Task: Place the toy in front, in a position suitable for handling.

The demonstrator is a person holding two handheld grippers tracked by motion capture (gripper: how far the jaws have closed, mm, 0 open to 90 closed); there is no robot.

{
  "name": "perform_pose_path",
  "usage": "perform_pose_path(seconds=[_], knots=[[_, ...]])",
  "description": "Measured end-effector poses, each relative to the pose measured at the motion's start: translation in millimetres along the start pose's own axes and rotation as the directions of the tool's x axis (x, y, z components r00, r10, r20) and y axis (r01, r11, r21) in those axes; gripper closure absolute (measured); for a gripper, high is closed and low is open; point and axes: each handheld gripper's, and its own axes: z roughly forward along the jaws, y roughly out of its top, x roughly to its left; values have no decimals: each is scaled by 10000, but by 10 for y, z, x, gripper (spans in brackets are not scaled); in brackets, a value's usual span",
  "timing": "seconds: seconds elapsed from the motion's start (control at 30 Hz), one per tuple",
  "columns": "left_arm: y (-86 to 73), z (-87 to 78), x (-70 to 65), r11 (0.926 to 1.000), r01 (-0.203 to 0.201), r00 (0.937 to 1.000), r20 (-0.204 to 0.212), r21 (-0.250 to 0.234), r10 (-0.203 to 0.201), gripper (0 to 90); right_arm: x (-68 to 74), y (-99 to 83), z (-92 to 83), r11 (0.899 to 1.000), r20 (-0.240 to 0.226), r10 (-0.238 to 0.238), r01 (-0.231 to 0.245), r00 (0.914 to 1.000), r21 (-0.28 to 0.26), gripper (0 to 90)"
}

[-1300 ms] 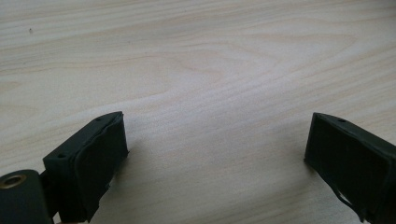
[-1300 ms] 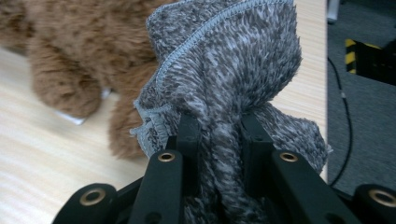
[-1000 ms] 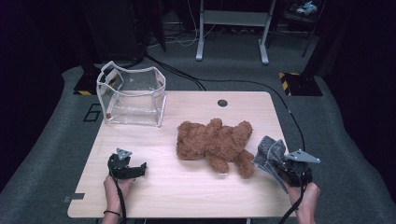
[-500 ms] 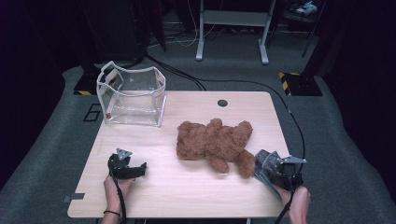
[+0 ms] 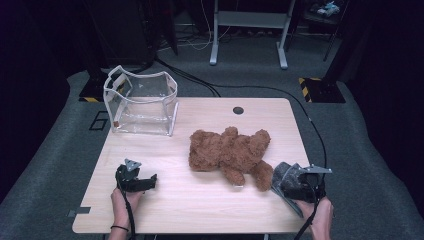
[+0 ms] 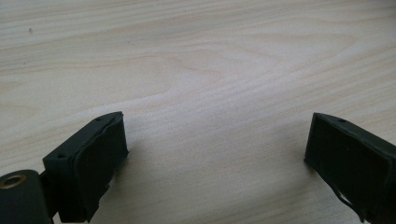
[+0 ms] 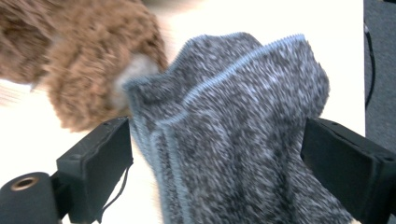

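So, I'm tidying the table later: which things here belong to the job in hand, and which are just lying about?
In the job:
- grey knitted cloth, between the right gripper's open jaws, which have just been opening
- brown teddy bear, beside it

Lying about:
- clear bag, at the far left corner
- left gripper, open over bare table

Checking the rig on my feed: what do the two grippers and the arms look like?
Both are black. The left gripper and right gripper each carry a grey three-cornered plate and trail a black cable. Their jaws are blocky with flat black pads. The forearms are bare; a dark band circles the left wrist.
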Motion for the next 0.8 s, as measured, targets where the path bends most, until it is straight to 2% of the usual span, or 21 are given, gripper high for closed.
perform_pose_path(seconds=[0.1, 0.2, 0.23, 0.37, 0.5, 0.63, 0.73, 0.8], knots=[[3, -2, 3, 10000, -44, 10000, 50, 75, 43, 41, 27, 18, -14, 10000, -115, -54, 53, 9999, -12, 50], [9, 5, 14, 9998, -100, 9999, 126, 198, 97, 0, 75, 67, -33, 9991, -358, -371, 363, 9987, -229, 25], [8, 6, 12, 10000, 37, 9998, 204, 86, -39, 0, 92, 86, -37, 9991, -436, -392, 384, 9983, -192, 17], [23, -17, 30, 9999, 100, 9979, 640, 14, -100, 0, 137, 150, -45, 9970, -623, -702, 680, 9956, -361, 0], [110, -65, -49, 9997, -156, 9928, 1182, -170, 175, 0, 198, 228, -48, 9954, -817, -847, 805, 9931, -524, 0], [233, -73, -193, 9976, -538, 9838, 1690, -424, 603, 0, 256, 293, -22, 9928, -957, -1077, 1019, 9896, -634, 0], [327, -34, -334, 9949, -902, 9687, 2278, -458, 983, 0, 300, 336, 27, 9902, -1089, -1297, 1230, 9855, -669, 0], [379, -13, -422, 9907, -1280, 9583, 2514, -469, 1357, 0, 340, 370, 64, 9888, -1190, -1428, 1365, 9826, -595, 0]])
